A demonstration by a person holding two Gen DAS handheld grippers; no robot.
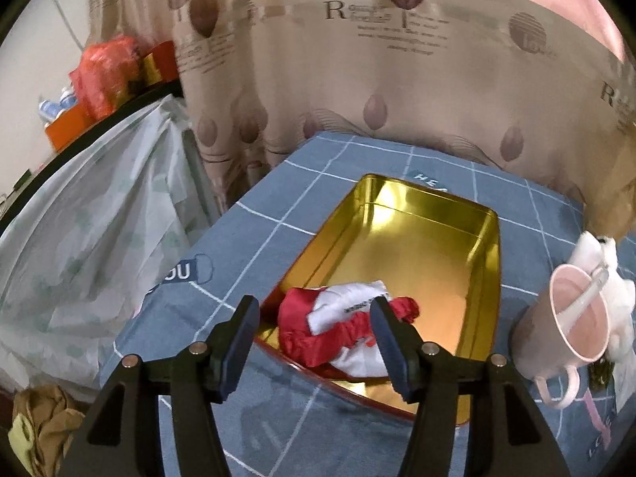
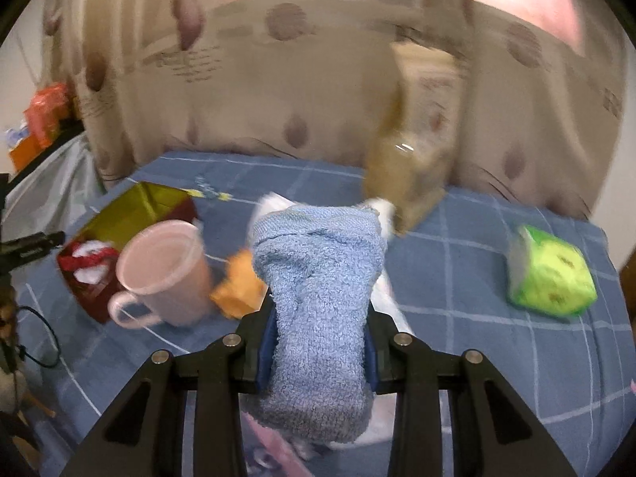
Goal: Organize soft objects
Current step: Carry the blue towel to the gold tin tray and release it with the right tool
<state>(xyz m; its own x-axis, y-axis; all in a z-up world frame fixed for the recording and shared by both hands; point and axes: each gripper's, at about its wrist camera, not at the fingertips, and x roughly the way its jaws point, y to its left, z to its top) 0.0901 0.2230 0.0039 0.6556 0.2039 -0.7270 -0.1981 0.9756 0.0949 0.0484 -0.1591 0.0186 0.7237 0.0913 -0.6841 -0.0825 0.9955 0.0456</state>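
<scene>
A gold metal tin (image 1: 429, 238) with a red outside lies open on the blue checked cloth. A red and white soft cloth item (image 1: 342, 322) lies in its near end. My left gripper (image 1: 314, 326) is open just above that item, with nothing held. My right gripper (image 2: 320, 342) is shut on a blue towel (image 2: 318, 278) and holds it above the cloth. The tin (image 2: 131, 206) with the red and white item (image 2: 89, 262) shows at the left of the right wrist view.
A pink mug (image 1: 572, 318) (image 2: 167, 274) with a clear spoon stands right of the tin. A white plush (image 1: 596, 254), an orange soft thing (image 2: 238, 286), a green pack (image 2: 552, 274) and a brown bag (image 2: 413, 159) lie around. Curtain behind; table edge left.
</scene>
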